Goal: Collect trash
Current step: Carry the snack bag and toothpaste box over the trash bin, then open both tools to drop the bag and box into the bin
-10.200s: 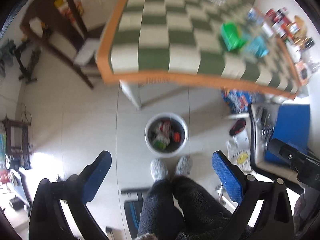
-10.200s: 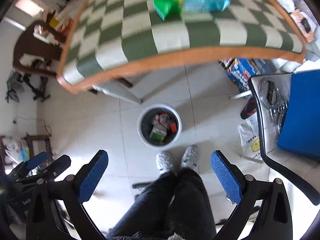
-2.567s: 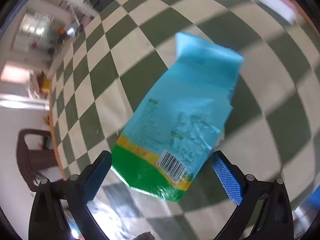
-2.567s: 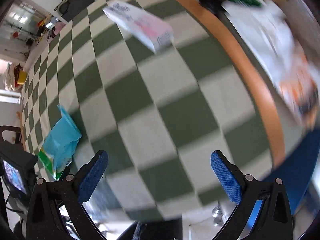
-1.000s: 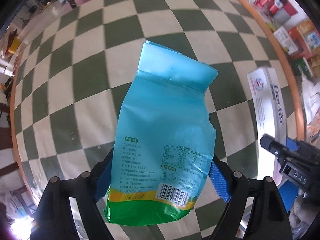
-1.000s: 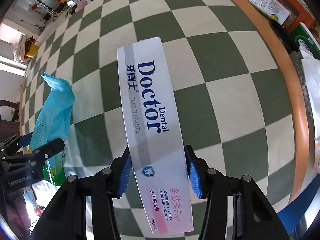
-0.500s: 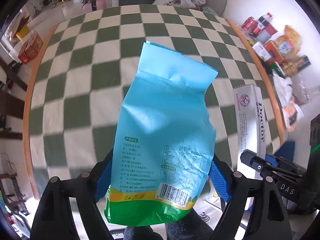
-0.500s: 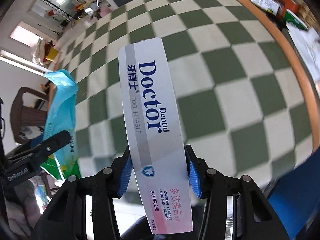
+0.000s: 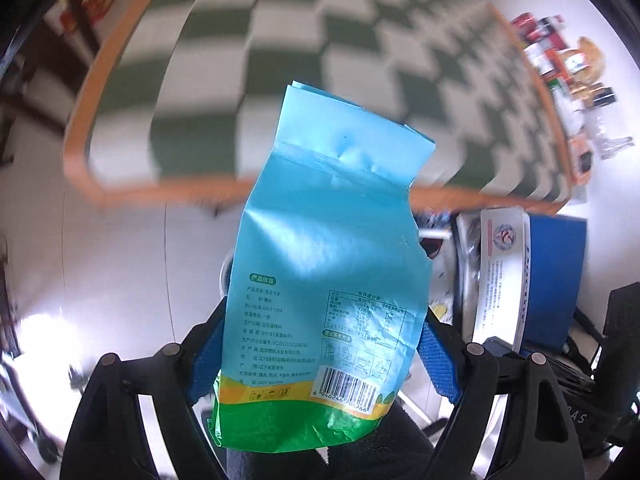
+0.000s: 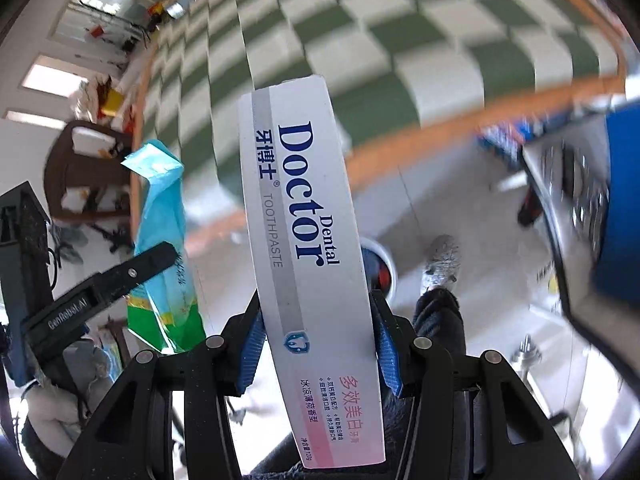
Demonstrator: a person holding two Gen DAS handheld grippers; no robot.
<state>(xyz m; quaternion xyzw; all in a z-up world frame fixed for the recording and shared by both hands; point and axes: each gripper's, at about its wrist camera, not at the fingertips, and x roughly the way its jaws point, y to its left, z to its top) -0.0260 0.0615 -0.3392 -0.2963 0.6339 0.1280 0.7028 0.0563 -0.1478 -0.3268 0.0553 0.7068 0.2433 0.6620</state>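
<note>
My left gripper (image 9: 320, 356) is shut on a blue and green snack bag (image 9: 324, 264), which stands up in front of the lens over the pale floor. My right gripper (image 10: 318, 344) is shut on a white toothpaste box (image 10: 304, 216) marked "Doctor Dental". Behind that box the rim of a white trash bin (image 10: 382, 258) shows on the floor, mostly hidden. The right wrist view also catches the snack bag (image 10: 162, 216) and a left gripper finger (image 10: 120, 276) at the left. The left wrist view shows the toothpaste box (image 9: 500, 272) at the right.
The green-checked table with an orange edge (image 9: 168, 192) lies beyond both grippers. Bottles and packets (image 9: 560, 64) line its far right side. A blue-topped stand (image 10: 624, 208) is at the right, a brown chair (image 10: 80, 168) at the left. A person's slippered foot (image 10: 440, 258) is beside the bin.
Both grippers have pulled back from over the table to past its near edge, above the floor, each still holding its item. The bin and the person's foot have come into view.
</note>
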